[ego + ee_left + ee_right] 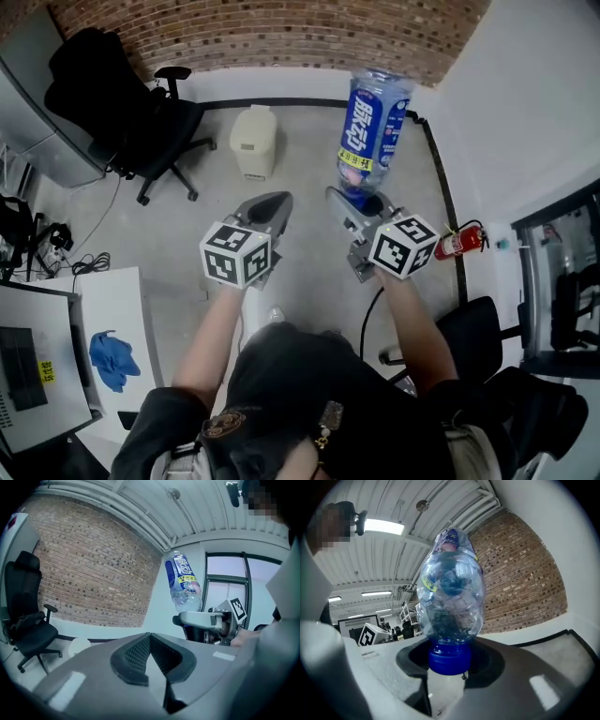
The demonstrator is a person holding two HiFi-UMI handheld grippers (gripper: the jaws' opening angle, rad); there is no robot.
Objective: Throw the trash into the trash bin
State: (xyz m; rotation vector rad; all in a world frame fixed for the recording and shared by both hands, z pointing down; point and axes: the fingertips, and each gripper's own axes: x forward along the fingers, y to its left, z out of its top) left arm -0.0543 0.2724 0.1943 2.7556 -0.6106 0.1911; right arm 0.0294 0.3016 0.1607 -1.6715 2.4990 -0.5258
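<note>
Fingers [407,659] of the right gripper [364,208] are clamped on the blue cap of a clear plastic bottle [373,122]. The bottle stands cap-down, its body with the blue label reaching toward 12 o'clock from the gripper in the head view. The left gripper [270,206] is at 9 o'clock of the right one, near it but apart. Its ribbed fingers [133,658] are pressed together with nothing between them. A cream trash bin [253,141] stands on the floor at 12 o'clock from the left gripper, lid down as far as the head view shows. A black office chair [141,122] sits at 9 o'clock of the bin, and a red fire extinguisher [459,242] lies at 3 o'clock of the right gripper.
</note>
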